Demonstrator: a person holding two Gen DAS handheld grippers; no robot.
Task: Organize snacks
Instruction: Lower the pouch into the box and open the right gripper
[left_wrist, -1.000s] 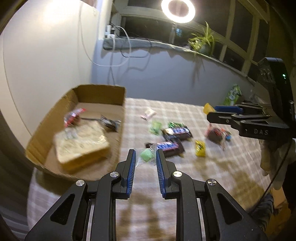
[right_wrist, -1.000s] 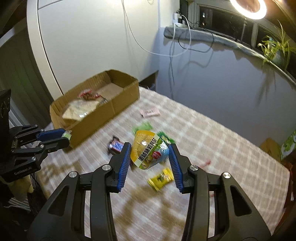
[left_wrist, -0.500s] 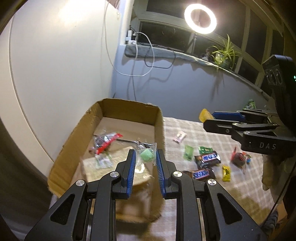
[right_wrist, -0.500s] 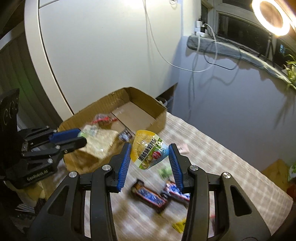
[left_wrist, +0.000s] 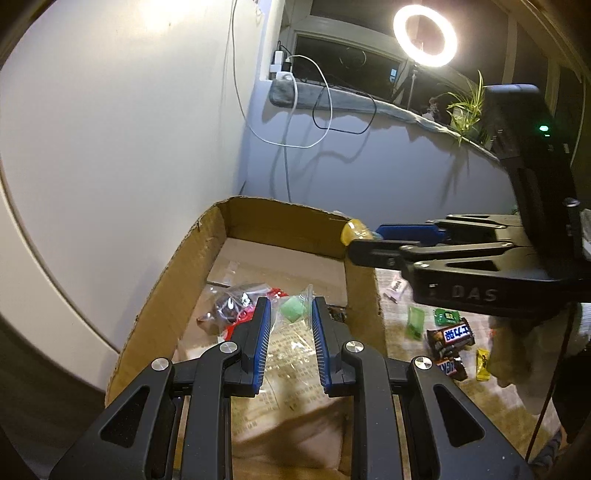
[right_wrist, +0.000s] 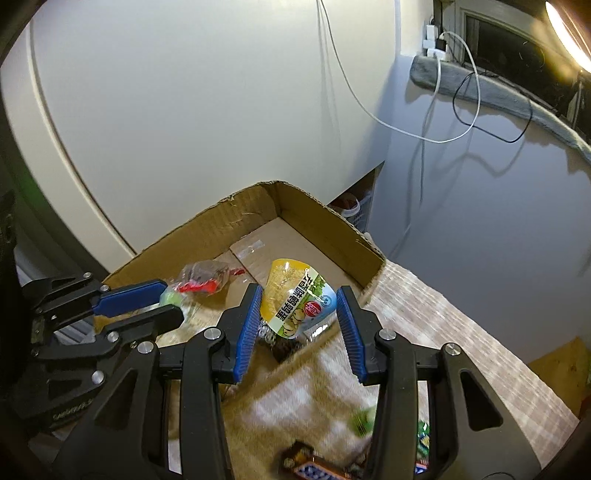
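Left wrist view: left tongs (left_wrist: 290, 321) clenched on a clear packet with a green sweet (left_wrist: 292, 309) over the cardboard box (left_wrist: 173, 280); right tongs (right_wrist: 299, 308) grip a yellow-green pouch (right_wrist: 295, 301) above its edge.

A pale curved wall (left_wrist: 110, 129) is seen on the left, lit warmly near its top. Beside it, a bluish-grey wall (left_wrist: 388, 166) runs below a long window ledge (left_wrist: 332, 99), which is covered by a grey cloth. A dark window (left_wrist: 343, 55) is set above the ledge. A lit ring lamp (left_wrist: 424, 37) is stood before the glass, and a potted plant (left_wrist: 467, 107) is placed further along the ledge. A white charger (left_wrist: 280, 66) is plugged in at the window's corner, from which white and black cables (left_wrist: 314, 122) are hung down the wall. The tabletop is covered by a checked cloth (right_wrist: 461, 350). Shadows of the cables are cast on the grey wall.
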